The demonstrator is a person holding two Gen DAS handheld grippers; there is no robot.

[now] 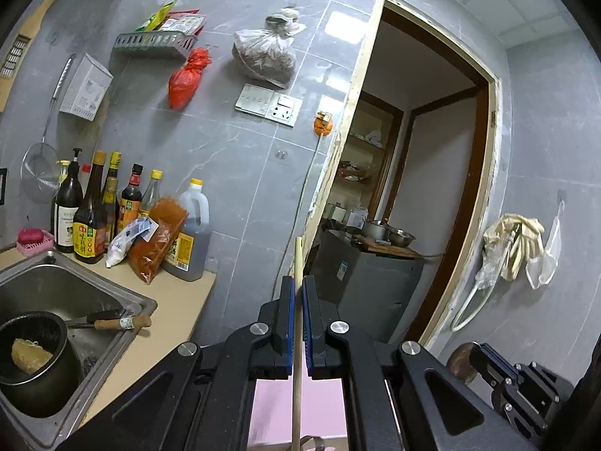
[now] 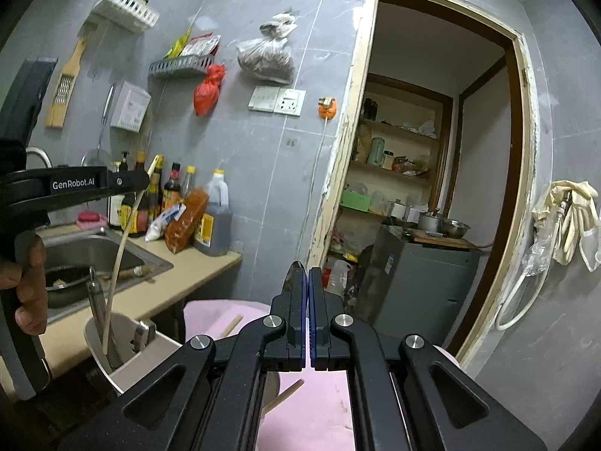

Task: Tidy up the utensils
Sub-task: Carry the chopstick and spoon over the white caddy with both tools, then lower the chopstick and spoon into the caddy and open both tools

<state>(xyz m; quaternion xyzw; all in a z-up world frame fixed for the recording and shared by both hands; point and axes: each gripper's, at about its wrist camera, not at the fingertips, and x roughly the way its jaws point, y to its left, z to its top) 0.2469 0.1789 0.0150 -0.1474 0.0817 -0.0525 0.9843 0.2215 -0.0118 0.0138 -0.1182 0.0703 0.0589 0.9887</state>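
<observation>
While left gripper (image 1: pixel 298 293) clamps chopstick (image 1: pixel 296 376) | cup (image 2: pixel 112 372) holds utensils (image 2: pixel 99 312)

The beige table (image 2: pixel 210 263) runs along the grey tiled wall, with a steel sink (image 2: pixel 112 251) set into its left part. At the far edge stand sauce bottles (image 1: pixel 90 221), an oil jug (image 1: pixel 189 236) and a pink soap dish (image 1: pixel 33 242).

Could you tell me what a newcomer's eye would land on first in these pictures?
Probably the left hand-held gripper clamped on a pale wooden chopstick, whose lower end dips into the white utensil holder at lower left of the right wrist view. Next, the red bag on the grey wall, and the bottles behind the sink.
</observation>
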